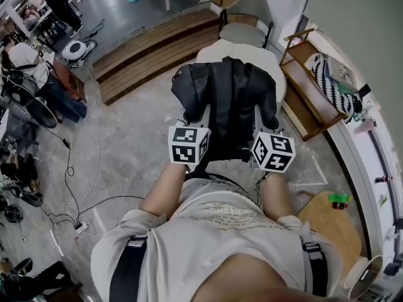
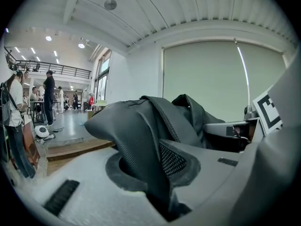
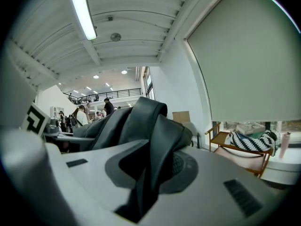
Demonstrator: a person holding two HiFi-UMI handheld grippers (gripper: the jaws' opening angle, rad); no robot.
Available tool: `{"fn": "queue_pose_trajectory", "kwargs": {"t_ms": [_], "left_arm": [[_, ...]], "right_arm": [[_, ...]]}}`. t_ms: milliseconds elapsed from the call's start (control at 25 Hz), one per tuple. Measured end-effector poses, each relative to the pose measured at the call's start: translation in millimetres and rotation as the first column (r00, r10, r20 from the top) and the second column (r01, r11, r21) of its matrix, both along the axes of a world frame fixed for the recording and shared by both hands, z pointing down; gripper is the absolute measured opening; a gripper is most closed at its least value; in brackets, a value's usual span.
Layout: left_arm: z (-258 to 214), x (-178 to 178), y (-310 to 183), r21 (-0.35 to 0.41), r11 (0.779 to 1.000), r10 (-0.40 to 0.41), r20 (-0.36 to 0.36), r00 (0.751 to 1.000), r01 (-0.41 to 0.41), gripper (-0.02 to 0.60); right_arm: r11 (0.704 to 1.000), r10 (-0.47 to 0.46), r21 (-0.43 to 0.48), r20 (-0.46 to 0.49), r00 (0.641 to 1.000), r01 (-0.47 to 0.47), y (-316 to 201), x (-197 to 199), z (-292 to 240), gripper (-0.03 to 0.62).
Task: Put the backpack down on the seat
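L tool [image 2: 165, 175] + R tool [image 3: 146, 173] each pinching a backpack [image 1: 230, 98] strap; pack over white seat [image 1: 207, 53], contact unclear.

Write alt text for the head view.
Seen from above, a person holds a black backpack by its straps, one in the left gripper and one in the right gripper, over a pale seat. A wooden rack stands at right.

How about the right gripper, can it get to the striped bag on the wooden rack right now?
Probably not yet. The right gripper is shut on a strap of the backpack. The striped bag lies off to its right with nothing between, but the gripper would need freeing first.
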State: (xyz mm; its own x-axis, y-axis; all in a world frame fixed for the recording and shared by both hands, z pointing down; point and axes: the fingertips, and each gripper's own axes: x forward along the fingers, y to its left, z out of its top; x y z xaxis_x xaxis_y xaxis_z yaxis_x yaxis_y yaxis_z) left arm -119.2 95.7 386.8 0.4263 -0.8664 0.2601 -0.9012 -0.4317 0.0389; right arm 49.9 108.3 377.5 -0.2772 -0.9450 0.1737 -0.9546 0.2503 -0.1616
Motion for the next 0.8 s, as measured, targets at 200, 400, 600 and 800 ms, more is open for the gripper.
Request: {"fn": "queue_pose_trajectory", "kwargs": {"t_ms": [200,400,600,800], "left_arm": [[5.5,6.3,-7.6,0.0,1.0,0.008,-0.016,1.0,-0.008,0.08],[11.0,1.8,-24.2,-0.002,1.0,0.007,-0.028,1.0,-0.007,0.08],[15.8,4.4,-52.1,-0.005,1.0,0.018,-0.037,0.999,-0.018,0.08],[26.0,6.5,-94.7,-0.023,0.999,0.027,-0.039,0.999,-0.028,0.08]], "right_arm": [[1.0,0.01,0.003,-0.011,1.0,-0.01,-6.7,5.9,3.2,0.063],[1.0,0.01,-0.003,-0.02,1.0,-0.01,-20.8,1.3,6.9,0.063],[1.0,0.012,-0.008,-0.024,1.0,-0.013,-46.9,3.6,10.7,0.063],[0.999,0.019,-0.028,-0.027,0.999,-0.02,-86.8,5.1,20.4,0.063]]}}
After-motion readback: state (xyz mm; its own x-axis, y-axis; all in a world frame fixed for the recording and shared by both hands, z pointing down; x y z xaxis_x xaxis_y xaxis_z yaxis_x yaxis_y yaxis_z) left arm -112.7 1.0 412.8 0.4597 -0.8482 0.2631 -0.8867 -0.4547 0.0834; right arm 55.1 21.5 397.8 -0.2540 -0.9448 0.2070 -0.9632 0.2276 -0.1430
